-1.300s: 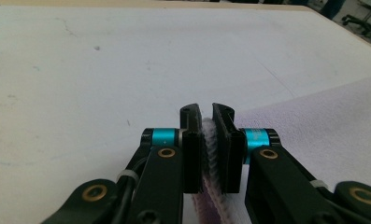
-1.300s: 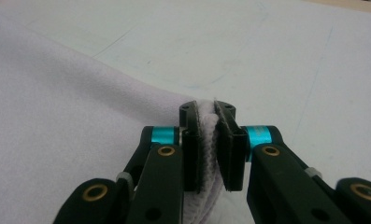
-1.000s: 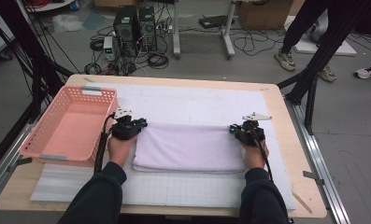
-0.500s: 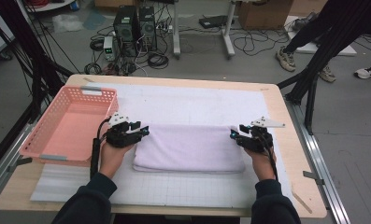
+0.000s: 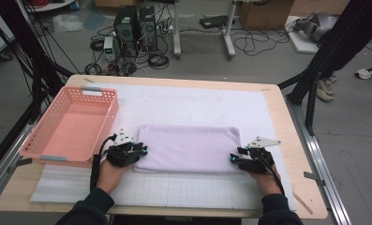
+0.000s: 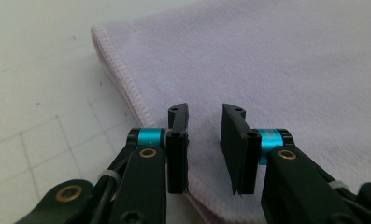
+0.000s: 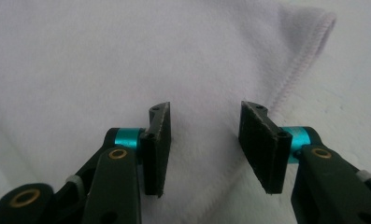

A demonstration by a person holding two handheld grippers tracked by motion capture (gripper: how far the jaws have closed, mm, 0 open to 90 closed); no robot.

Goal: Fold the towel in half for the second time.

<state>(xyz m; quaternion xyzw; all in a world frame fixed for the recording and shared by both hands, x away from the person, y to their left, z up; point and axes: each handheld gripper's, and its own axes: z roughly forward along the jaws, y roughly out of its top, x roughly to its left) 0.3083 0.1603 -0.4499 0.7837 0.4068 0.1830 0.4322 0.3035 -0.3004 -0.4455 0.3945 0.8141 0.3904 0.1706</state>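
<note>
Left hand-held gripper sits at the near-left corner of the folded lavender towel, right hand-held gripper at the near-right corner. The towel lies flat in the middle of the white mat on the counter, with the pink basket just off to its left.

In the left gripper view the jaws stand apart with the stitched hem running under them. They've just been closing a bit, but the pads aren't pressing cloth yet. Same story in the right gripper view: jaws apart over the towel, just been narrowing slightly, nothing pinched.

What I'd worry about from here:
- pinching only the top layer, so the fold peels open on the lift
- the right one looks further in from its corner than the left, so an uneven grab could skew the next fold
- jaws coming down too flat and just shoving the cloth into a wrinkle
</note>
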